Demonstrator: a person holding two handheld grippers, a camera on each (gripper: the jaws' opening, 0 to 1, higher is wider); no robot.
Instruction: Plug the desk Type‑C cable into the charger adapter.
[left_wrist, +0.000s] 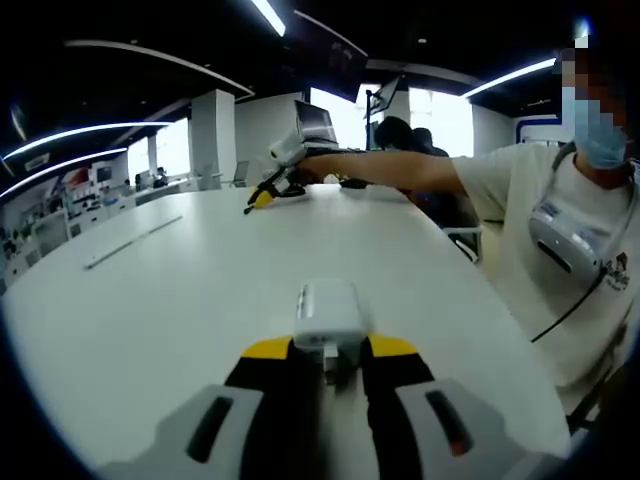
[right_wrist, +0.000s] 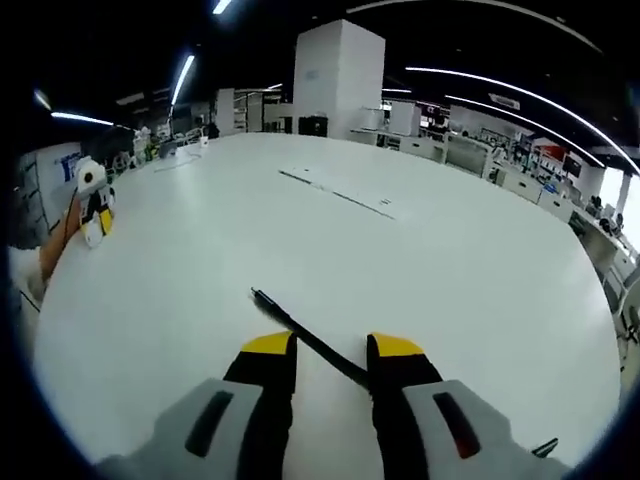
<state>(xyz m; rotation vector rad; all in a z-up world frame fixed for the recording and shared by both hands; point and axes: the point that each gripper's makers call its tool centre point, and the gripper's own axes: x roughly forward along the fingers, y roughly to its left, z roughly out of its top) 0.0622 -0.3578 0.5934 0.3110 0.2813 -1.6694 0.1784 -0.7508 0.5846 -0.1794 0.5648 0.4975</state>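
Bench (left_wrist: 150, 300): large white oval top, mostly bare. A thin pale strip (left_wrist: 130, 240) lies flat toward the far side, well apart from the work.

Person (left_wrist: 560, 260): stands at the bench edge in a white shirt, one arm stretched far out over the top, carrying the right gripper (left_wrist: 275, 185) down to the surface near the far edge. The reach suggests the cable lies well away from the adapter and has to be fetched.

Left gripper (left_wrist: 330, 365): jaws closed on the charger adapter (left_wrist: 328, 312), a small white block held just above the bench near the person's edge. It sits upright between the yellow tips, most of its body projecting forward; I cannot tell which face carries the port. Holding it off the bench probably leaves it free to turn toward the incoming plug.

Right gripper (right_wrist: 335, 360): jaws stand apart, low over the bench, straddling the Type-C cable (right_wrist: 305, 335). The thin black cable runs diagonally between the yellow tips, its free end (right_wrist: 256, 294) pointing ahead, flat on the surface. The tips do not look clamped on it. Judged step: pick-up of the cable, not yet completed; plugging is still ahead.

The left gripper (right_wrist: 92, 205) shows far off at the bench edge.
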